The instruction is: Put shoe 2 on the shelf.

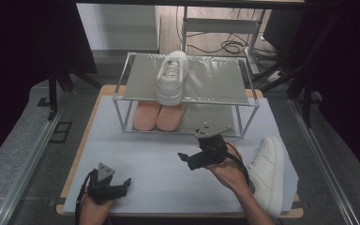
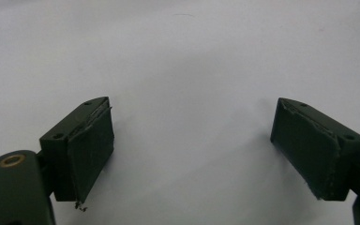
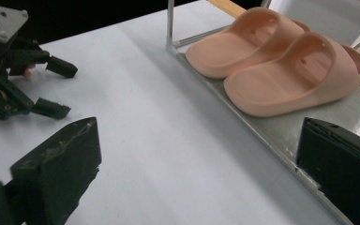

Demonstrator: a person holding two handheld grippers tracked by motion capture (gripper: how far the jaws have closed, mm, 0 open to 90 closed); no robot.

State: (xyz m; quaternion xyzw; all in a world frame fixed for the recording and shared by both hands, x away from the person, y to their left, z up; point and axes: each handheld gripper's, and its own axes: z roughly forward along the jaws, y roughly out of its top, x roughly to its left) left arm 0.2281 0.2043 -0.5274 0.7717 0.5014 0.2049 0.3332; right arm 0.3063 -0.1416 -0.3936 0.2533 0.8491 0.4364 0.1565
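Shoe made of smooth white leather [image 1: 268, 176] lies flat on the pale surface [image 1: 159, 164] just right of the right gripper [image 1: 191, 159], toe pointing away toward the shiny metal shoe rack [image 1: 215, 82]. Both the right gripper and the left gripper [image 1: 122, 185] have jaws wide apart, holding nothing. Soft round peach rubber slippers [image 3: 281, 61] sit side by side on the rack's bottom shelf.

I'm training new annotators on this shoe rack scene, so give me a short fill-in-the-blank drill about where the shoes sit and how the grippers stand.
1. The white sneaker on the rack stands on its ____ shelf.
2. The pair of slippers on the lower shelf is ____ in colour.
3. The second white sneaker lies on the table beside the person's ____ hand.
4. The jaws of the right gripper stand ____, with nothing between them.

Missing words: top; pink; right; open
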